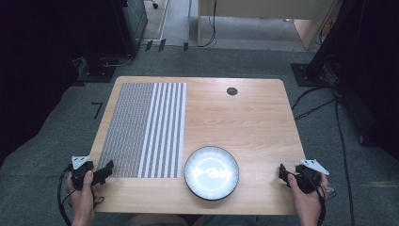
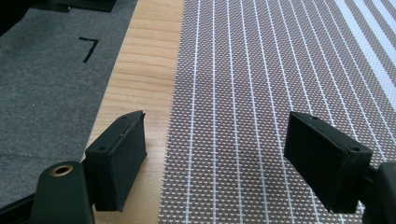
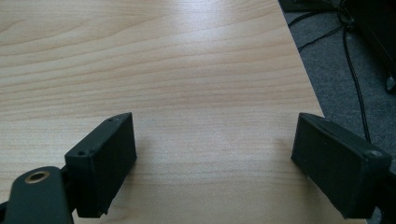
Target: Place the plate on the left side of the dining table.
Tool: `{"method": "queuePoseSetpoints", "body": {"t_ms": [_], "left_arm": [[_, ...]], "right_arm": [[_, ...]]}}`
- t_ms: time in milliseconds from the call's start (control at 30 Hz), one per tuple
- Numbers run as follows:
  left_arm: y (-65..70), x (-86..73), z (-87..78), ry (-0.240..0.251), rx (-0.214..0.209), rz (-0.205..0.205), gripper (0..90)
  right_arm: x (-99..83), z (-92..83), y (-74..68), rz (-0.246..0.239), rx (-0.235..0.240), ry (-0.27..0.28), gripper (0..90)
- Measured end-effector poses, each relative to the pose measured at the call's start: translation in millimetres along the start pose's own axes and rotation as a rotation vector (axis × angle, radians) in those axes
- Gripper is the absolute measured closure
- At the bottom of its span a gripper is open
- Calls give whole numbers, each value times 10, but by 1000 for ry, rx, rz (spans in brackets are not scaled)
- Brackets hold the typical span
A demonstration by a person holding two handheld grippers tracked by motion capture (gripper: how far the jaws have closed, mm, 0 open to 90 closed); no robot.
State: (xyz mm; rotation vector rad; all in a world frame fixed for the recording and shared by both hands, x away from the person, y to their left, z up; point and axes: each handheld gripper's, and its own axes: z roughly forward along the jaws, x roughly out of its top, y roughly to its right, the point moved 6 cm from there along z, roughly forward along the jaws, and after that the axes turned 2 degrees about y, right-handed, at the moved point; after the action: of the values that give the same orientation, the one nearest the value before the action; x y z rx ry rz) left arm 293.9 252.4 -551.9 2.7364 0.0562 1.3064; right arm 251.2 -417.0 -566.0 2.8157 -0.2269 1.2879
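Note:
A round plate [image 1: 211, 172] with a dark ribbed rim and a shiny pale centre sits near the table's front edge, in the middle. A woven placemat [image 1: 143, 129], grey with white stripes toward its right side, covers the table's left part. My left gripper [image 1: 107, 169] rests at the front left corner, open, its jaws standing wide over the placemat's [image 2: 261, 84] left edge with nothing between them. At the front right corner my right gripper [image 1: 282, 172] is open too, over bare wood [image 3: 187, 70], and holds nothing.
The wooden table [image 1: 254, 122] has a small dark round grommet [image 1: 232, 91] near its far edge. Grey carpet [image 2: 42, 79] surrounds it, with black cables [image 1: 339, 122] on the floor at the right and dark equipment stands at the back corners.

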Motion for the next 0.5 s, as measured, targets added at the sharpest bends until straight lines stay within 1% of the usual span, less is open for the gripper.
{"method": "queuePoseSetpoints", "body": {"t_ms": [100, 233, 367, 467, 500], "left_arm": [[-3, -1, 4, -2, 6, -4, 208], [2, -1, -1, -4, 11, 7, 208], [2, 2, 1, -7, 17, 2, 208], [21, 2, 5, -13, 40, 21, 208], [32, 4, 8, -13, 40, 24, 208]], "right_arm": [[-1, -1, -1, 2, -1, -1, 135], [-3, -3, -6, 13, -12, -1, 131], [-4, -4, -7, 14, -14, -1, 131], [-5, -6, -8, 15, -14, -1, 135], [-5, -8, -6, 12, -11, 0, 138]]}}
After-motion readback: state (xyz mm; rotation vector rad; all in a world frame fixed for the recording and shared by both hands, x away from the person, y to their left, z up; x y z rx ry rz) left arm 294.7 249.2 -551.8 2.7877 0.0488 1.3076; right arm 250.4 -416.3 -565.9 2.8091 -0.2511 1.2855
